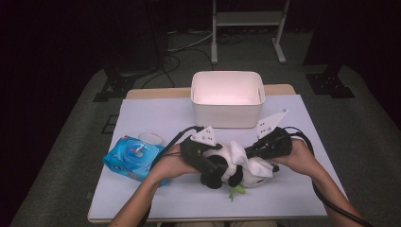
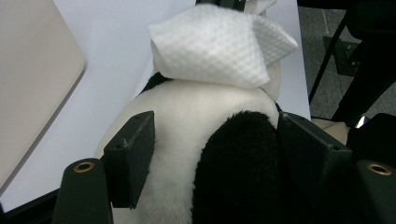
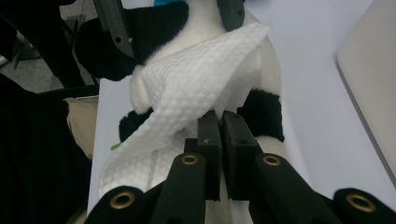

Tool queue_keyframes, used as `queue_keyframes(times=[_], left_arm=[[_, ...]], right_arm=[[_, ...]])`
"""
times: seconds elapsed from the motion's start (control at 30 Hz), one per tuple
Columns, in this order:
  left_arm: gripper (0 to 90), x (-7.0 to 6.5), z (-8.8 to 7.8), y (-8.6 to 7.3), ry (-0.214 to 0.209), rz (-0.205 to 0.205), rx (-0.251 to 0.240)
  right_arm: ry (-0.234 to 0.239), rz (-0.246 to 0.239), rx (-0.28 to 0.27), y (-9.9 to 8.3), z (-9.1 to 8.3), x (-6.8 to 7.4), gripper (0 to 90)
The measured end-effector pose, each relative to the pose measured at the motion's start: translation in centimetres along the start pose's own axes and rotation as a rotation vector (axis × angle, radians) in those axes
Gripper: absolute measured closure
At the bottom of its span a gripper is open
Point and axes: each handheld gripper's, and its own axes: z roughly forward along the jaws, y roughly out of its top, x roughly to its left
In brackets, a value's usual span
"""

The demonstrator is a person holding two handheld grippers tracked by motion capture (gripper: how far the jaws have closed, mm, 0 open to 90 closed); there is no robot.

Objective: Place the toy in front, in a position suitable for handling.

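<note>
A black-and-white panda plush (image 1: 236,174) lies at the middle of the table, near its front edge. My left gripper (image 1: 215,170) comes in from the left, and its jaws press on both sides of the panda's body (image 2: 201,121). A white textured wipe (image 1: 241,152) is draped over the top of the plush (image 3: 264,112). My right gripper (image 1: 250,151) reaches in from the right, its jaws nearly together and pinching a fold of the wipe (image 3: 187,84). In the left gripper view the wipe (image 2: 215,44) sits just beyond the panda's back.
A white bin (image 1: 227,112) stands open behind the plush at the back centre. A blue wipes pack (image 1: 132,158) lies at the left, with a small white lid (image 1: 150,138) beside it. A green bit (image 1: 235,191) pokes out under the panda. A pale mat (image 1: 156,113) covers the table.
</note>
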Motion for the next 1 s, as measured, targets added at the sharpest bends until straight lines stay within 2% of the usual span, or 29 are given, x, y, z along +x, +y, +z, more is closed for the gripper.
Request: queue_keyframes(times=[0.1,0.17,0.33,0.57,0.73,0.83,1.0], left_arm=[[29.0,-0.1,0.0,0.0,0.002,0.003,0.000],[29.0,-0.1,0.0,0.0,0.002,0.000,-0.001],[28.9,0.1,0.0,0.0,0.000,-0.005,0.001],[28.8,0.2,0.1,0.1,0.004,-0.009,0.006],[28.8,0.2,0.2,0.1,0.006,-0.006,0.008],[28.8,0.0,0.2,0.1,0.004,-0.007,0.003],[28.9,-0.4,0.3,0.0,-0.006,0.007,-0.001]], right_arm=[[-0.008,0.004,-0.025,0.1,-0.7,0.0,80.6],[-0.002,0.030,-0.055,-0.1,-1.6,-0.2,77.0],[-0.023,0.043,-0.068,-1.0,-3.1,-0.1,74.5],[-0.014,0.062,-0.070,-3.0,-4.4,0.6,70.0],[-0.006,0.065,-0.053,-3.5,-3.6,1.0,61.4],[0.002,0.052,-0.055,-3.0,-2.4,1.1,56.5],[-0.002,0.019,-0.047,-1.7,-0.5,1.2,55.7]])
